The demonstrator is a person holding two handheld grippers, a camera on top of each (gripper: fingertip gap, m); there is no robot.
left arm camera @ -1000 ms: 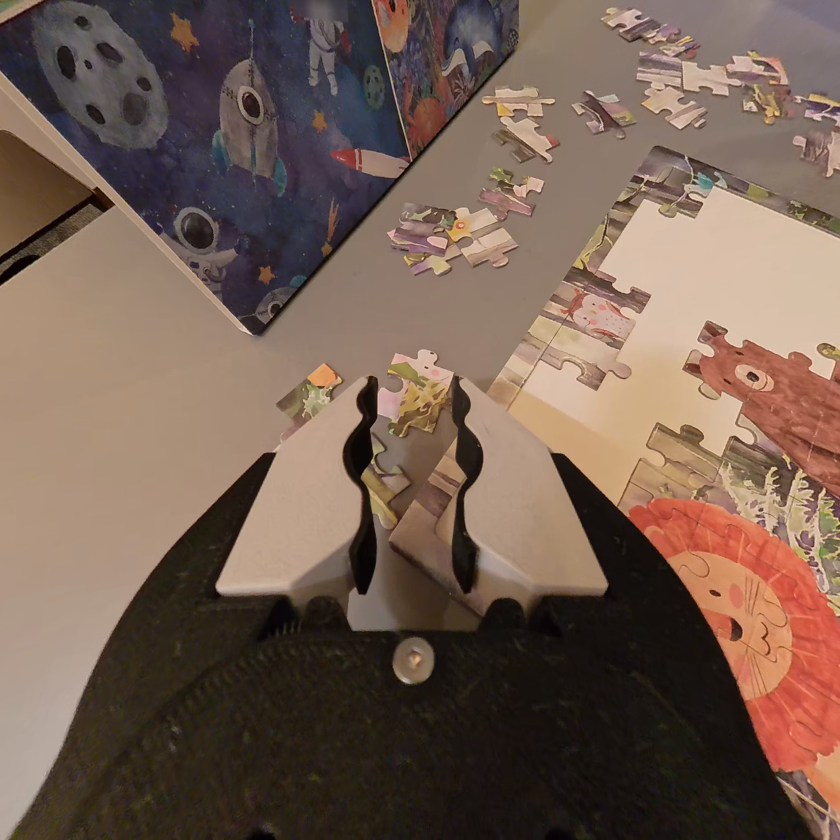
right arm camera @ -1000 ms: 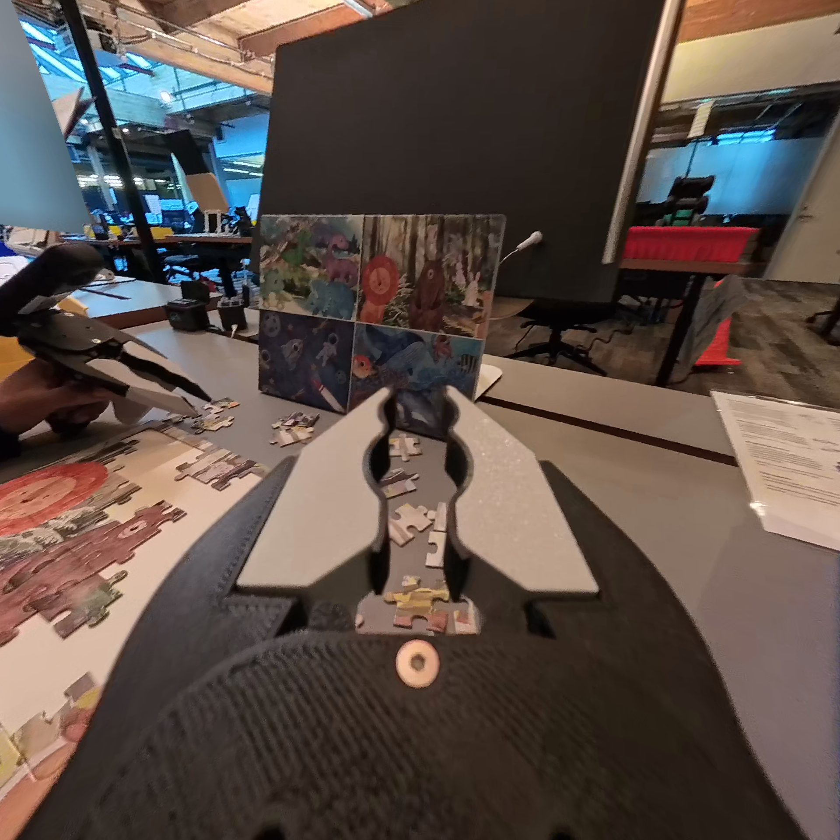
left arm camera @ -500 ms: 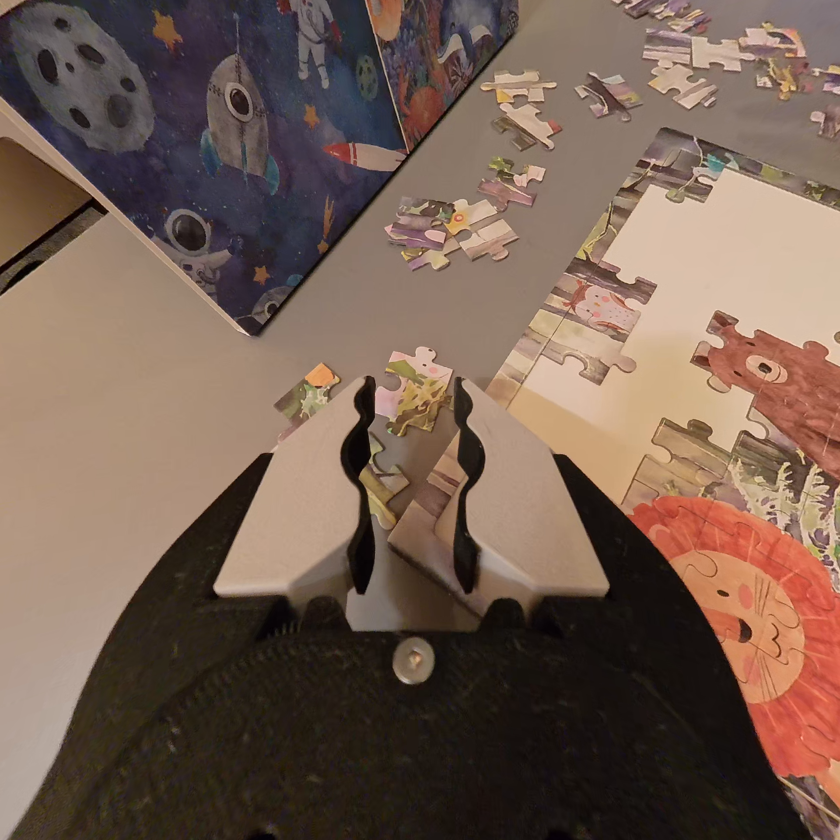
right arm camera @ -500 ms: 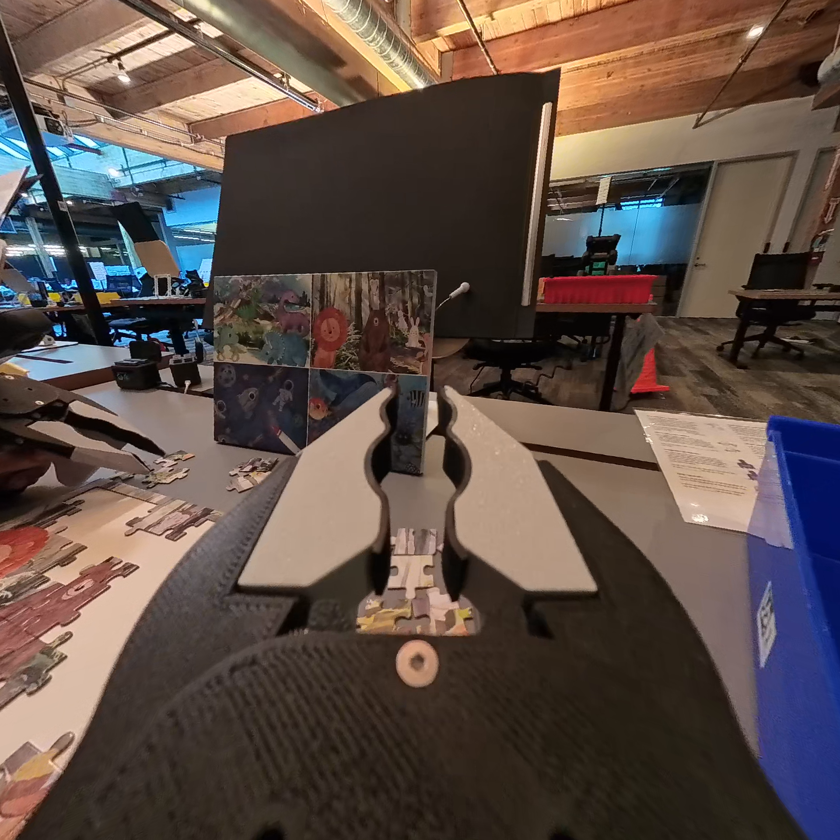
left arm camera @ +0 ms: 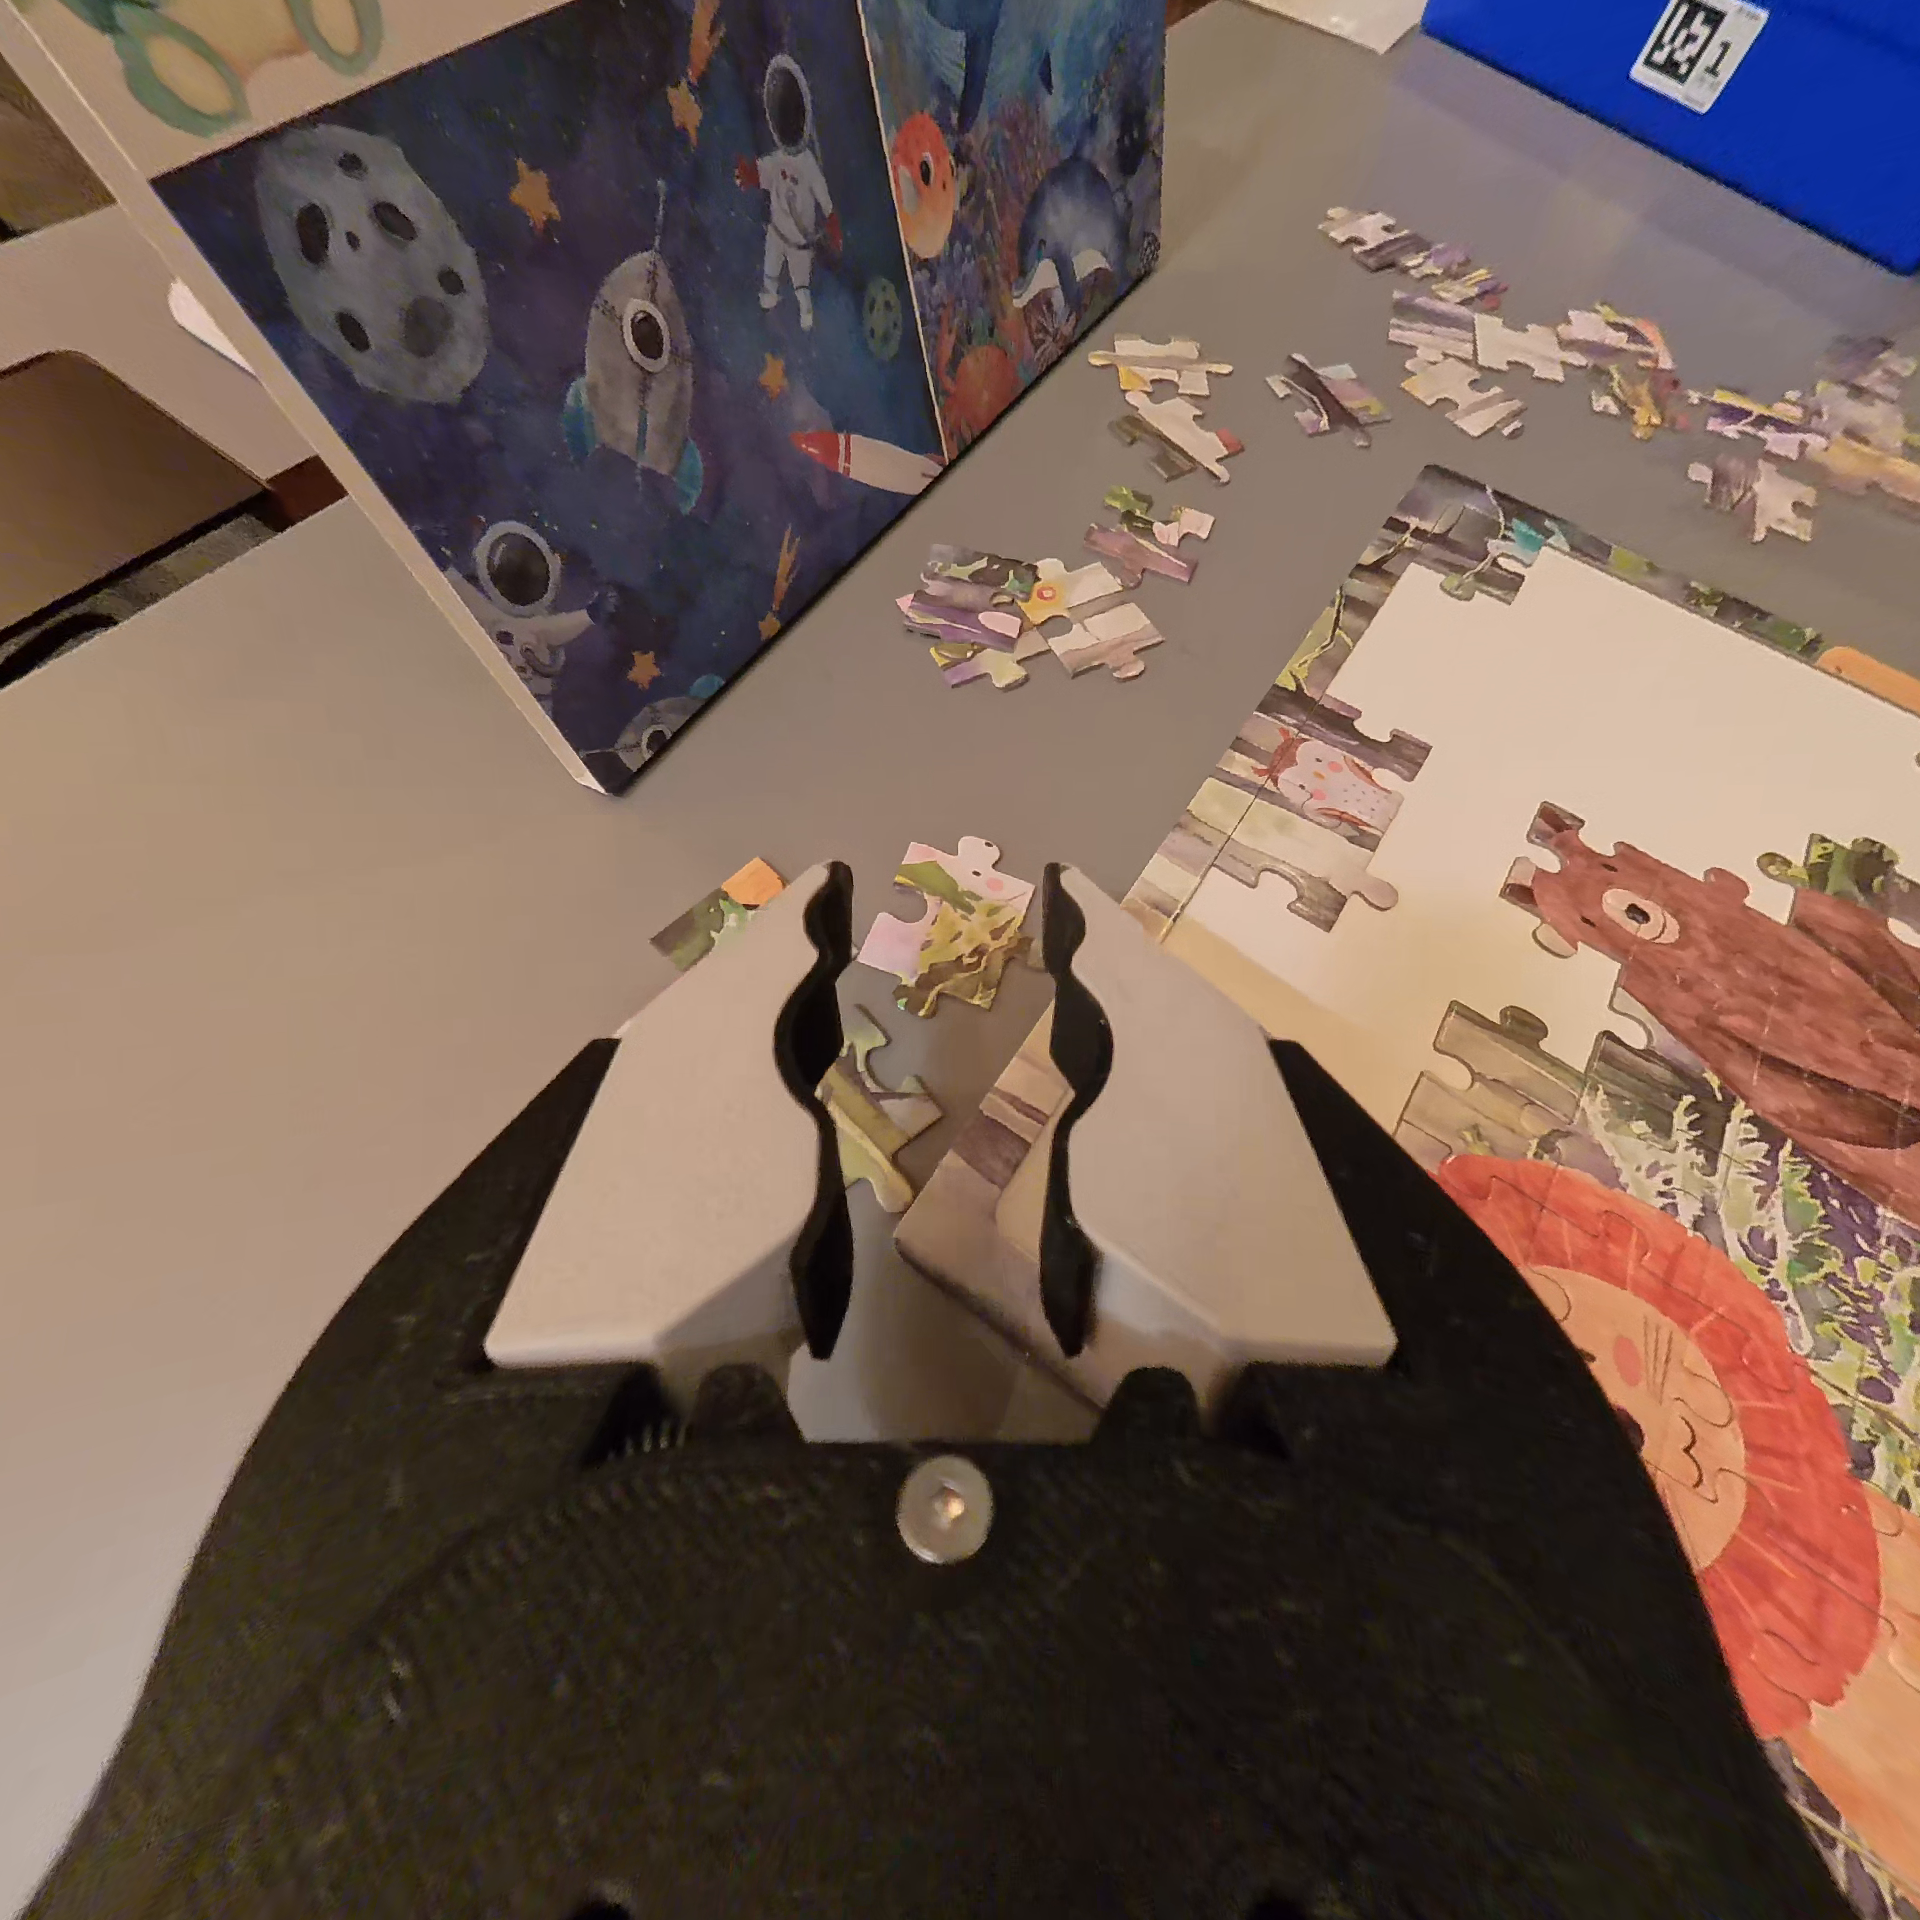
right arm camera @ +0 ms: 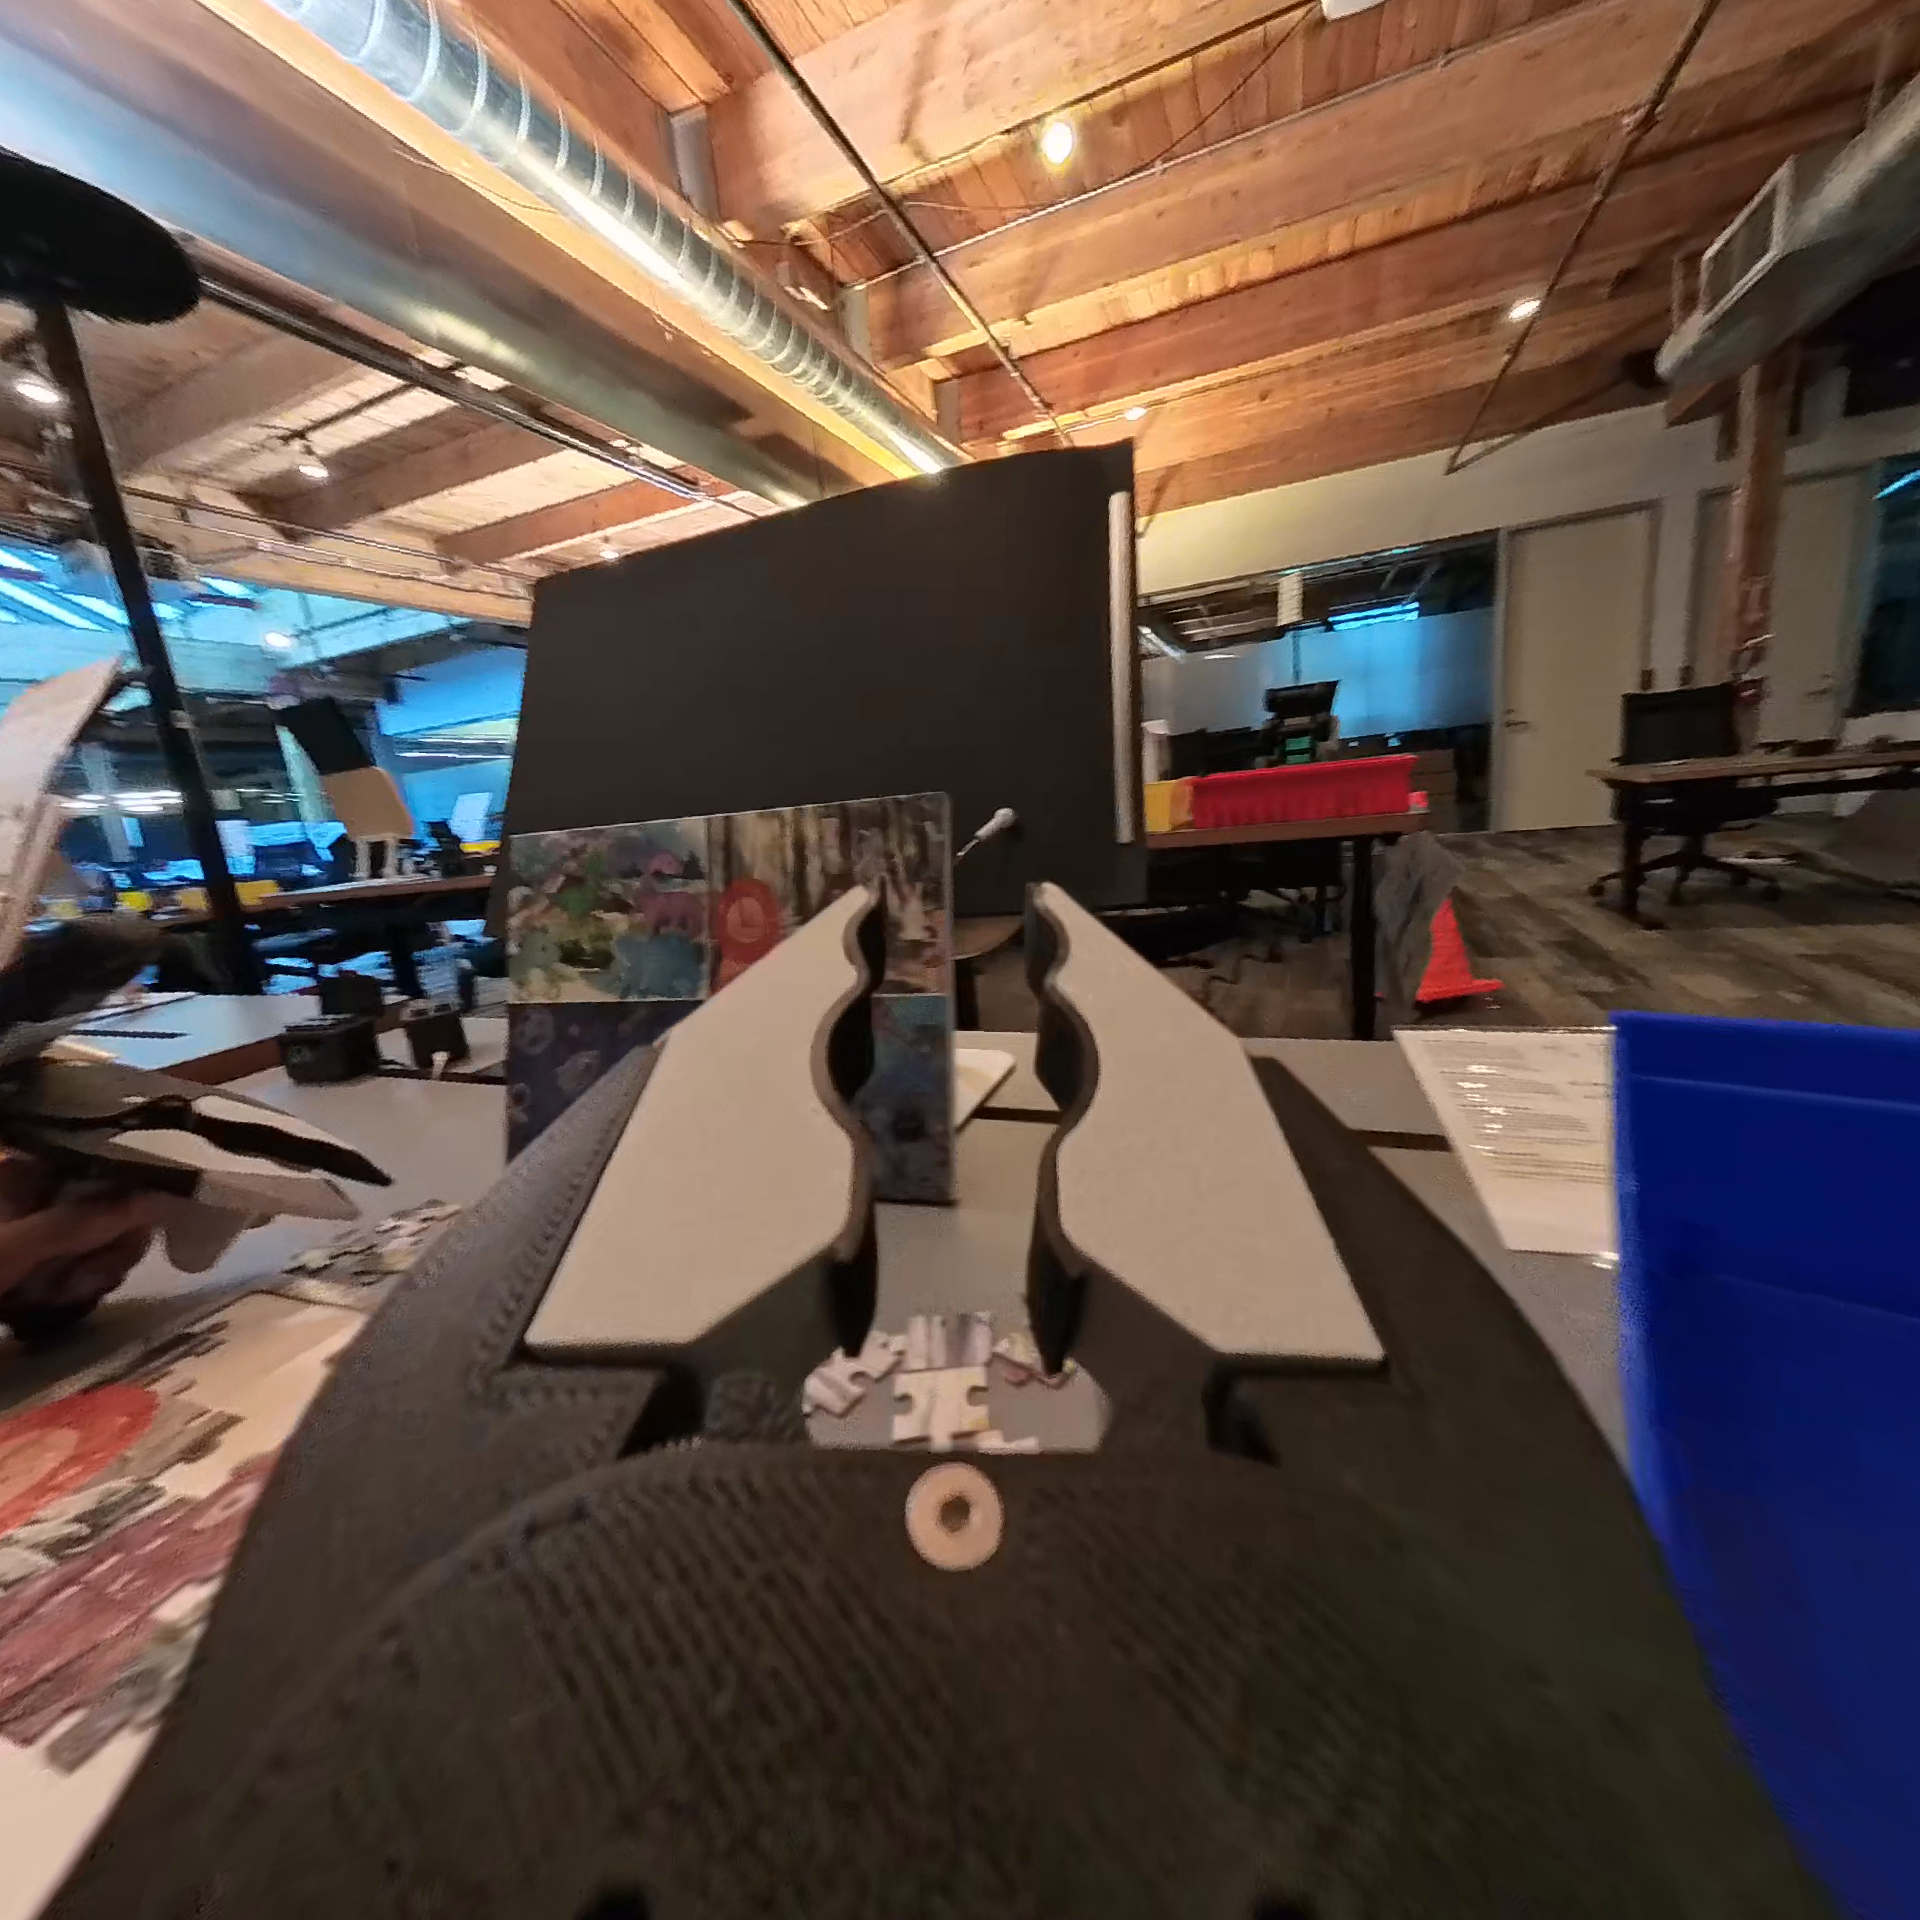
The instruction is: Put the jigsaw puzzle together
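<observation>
Broadly, the grey bench [left arm camera: 260, 883] carries the half-built jigsaw puzzle [left arm camera: 1621, 1039] at 3 o'clock and the picture box [left arm camera: 644, 343] at 11. Left gripper [left arm camera: 940, 904] hangs with fingers parted and empty above a loose piece [left arm camera: 956, 935]. Right gripper [right arm camera: 956, 914], raised level, is likewise spread, grasping nothing.

Wood-beamed ceiling [right arm camera: 1195, 239], metal duct [right arm camera: 665, 239], black partition [right arm camera: 831, 675], grey desks [right arm camera: 1745, 774].
</observation>
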